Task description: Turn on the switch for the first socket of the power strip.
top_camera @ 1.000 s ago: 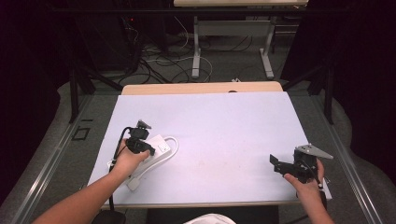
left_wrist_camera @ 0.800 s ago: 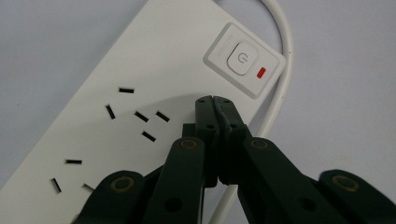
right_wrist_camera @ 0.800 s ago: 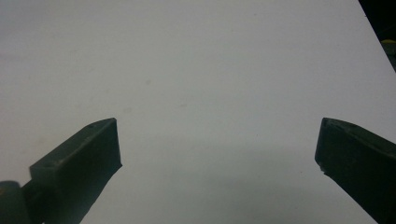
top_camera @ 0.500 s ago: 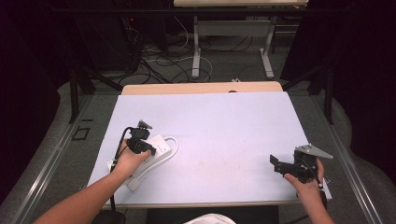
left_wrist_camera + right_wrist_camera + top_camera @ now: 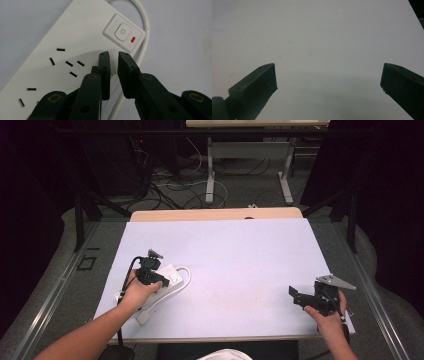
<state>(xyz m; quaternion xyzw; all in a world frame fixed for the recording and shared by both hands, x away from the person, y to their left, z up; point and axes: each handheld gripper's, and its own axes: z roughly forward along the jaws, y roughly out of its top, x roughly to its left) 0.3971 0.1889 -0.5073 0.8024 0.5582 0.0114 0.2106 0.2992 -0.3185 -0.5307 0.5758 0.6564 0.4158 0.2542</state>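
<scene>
- Hovering over the near left part of the tabletop (image 5: 235,250), the left gripper (image 5: 113,53) points down at a white power strip (image 5: 75,32), and a narrow gap shows between its two black fingers (image 5: 103,70).
- Those fingers have just been opening a little; nothing sits between them, and their tips stand over the strip's top face, just short of its switch panel (image 5: 123,31).
- Seen in the left gripper view, the panel carries a push button with a power mark and a small red light beside it, and it lies just beyond the fingertips.
- Groups of socket slots (image 5: 66,62) run along the strip to the side of the fingers, toward the strip's other end.
- From the high view, the strip (image 5: 172,276) lies slantwise near the tabletop's left edge, its near end toward the near left corner, partly under the left hand (image 5: 139,289).
- Its white cord (image 5: 186,275) leaves the switch end and loops back along the strip's right side, lying flat on the surface.
- Near the tabletop's near right corner, the right gripper (image 5: 299,296) is held in the right hand (image 5: 325,312), well apart from the strip.
- Its fingers (image 5: 259,82) are spread wide with bare tabletop between them.
</scene>
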